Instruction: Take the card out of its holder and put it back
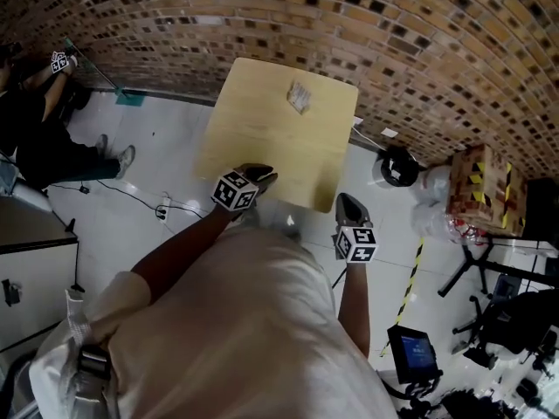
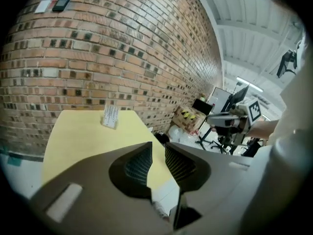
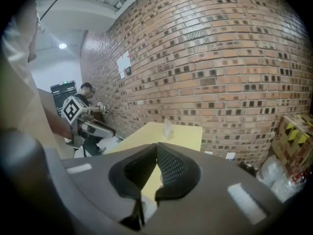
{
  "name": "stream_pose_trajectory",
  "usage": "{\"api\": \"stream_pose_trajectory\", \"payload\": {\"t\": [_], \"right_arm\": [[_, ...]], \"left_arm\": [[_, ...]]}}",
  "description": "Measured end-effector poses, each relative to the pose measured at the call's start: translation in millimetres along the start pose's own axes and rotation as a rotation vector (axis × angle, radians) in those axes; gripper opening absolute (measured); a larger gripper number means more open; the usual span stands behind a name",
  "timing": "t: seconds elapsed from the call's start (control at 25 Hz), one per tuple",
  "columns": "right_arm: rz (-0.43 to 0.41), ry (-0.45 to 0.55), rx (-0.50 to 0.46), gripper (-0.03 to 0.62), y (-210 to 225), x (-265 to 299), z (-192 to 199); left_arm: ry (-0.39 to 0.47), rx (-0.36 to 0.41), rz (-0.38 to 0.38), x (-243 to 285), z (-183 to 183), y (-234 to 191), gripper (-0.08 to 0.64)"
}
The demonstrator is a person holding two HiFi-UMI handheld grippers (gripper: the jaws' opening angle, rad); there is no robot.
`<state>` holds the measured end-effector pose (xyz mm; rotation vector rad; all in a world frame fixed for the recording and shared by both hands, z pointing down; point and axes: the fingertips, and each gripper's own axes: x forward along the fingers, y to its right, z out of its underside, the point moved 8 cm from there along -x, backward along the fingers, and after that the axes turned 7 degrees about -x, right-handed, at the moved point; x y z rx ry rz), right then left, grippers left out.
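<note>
Standing in its holder at upper centre, the card lies well ahead across the tabletop. The left claw is nearer, narrowly parted and empty; the right claw is closed and empty.

Table: I see one square, pale-yellow table with its far edge close to the brick wall.
On the table: a clear holder stands upright near the far edge.
Card: a white card stands in the holder. I cannot read its print.
Floor: a white, glossy floor surrounds the table.
Floor, left of table: a power strip lies there, and a dark cable runs off from it to the left.
Floor, right of table: a cardboard box with yellow-black markings sits by the wall. Clear bags lie just beside the box. A black round item sits near the table's corner. I cannot tell what it is.
Floor marking: a yellow-black stripe runs along the floor.
</note>
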<state>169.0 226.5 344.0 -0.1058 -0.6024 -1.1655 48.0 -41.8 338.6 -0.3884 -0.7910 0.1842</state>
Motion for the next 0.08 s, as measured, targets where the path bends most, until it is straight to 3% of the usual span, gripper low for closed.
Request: {"api": "stream_pose_trajectory", "payload": {"t": [0.08], "right_arm": [[-0.011,-0.020,0.055,0.000,-9,-14,24]], "left_arm": [[-0.093,-0.008,-0.023,10,37,-7,0.100]]}}
